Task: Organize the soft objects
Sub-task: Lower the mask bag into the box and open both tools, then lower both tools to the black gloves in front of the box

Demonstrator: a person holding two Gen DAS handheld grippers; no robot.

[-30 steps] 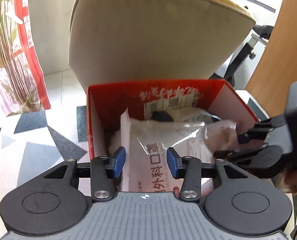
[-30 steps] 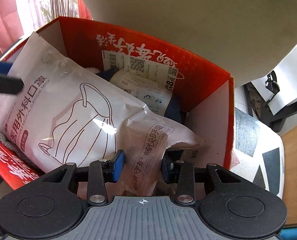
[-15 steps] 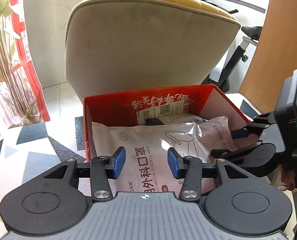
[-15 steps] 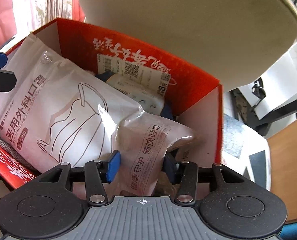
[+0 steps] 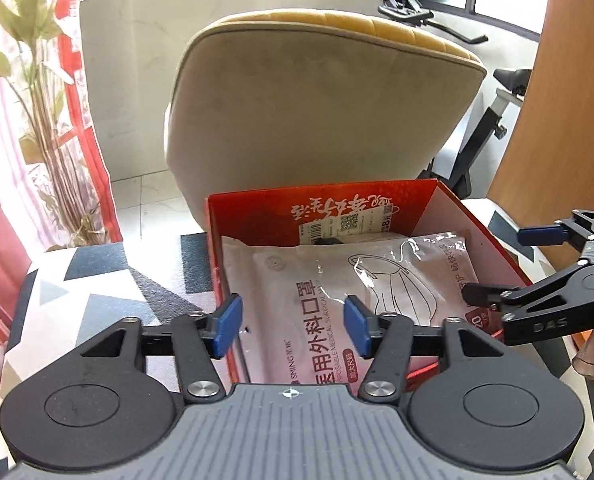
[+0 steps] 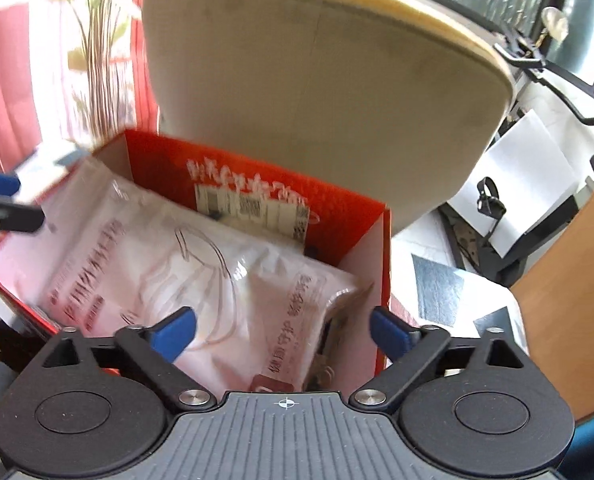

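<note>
Mask pack [image 5: 337,304] lies flat on top inside the red box [image 5: 493,236], filling it wall to wall, with a labelled packet and something dark half hidden beneath at twelve o'clock. My left gripper [image 5: 293,326] hovers over the pack's near end, jaws apart and empty. My right gripper [image 6: 283,330] gapes wider at the box's three o'clock wall, holding nothing. I judge both should lift straight clear so nothing drags the slippery plastic. Cream chair back [image 5: 321,96] stands just beyond the box.
</note>
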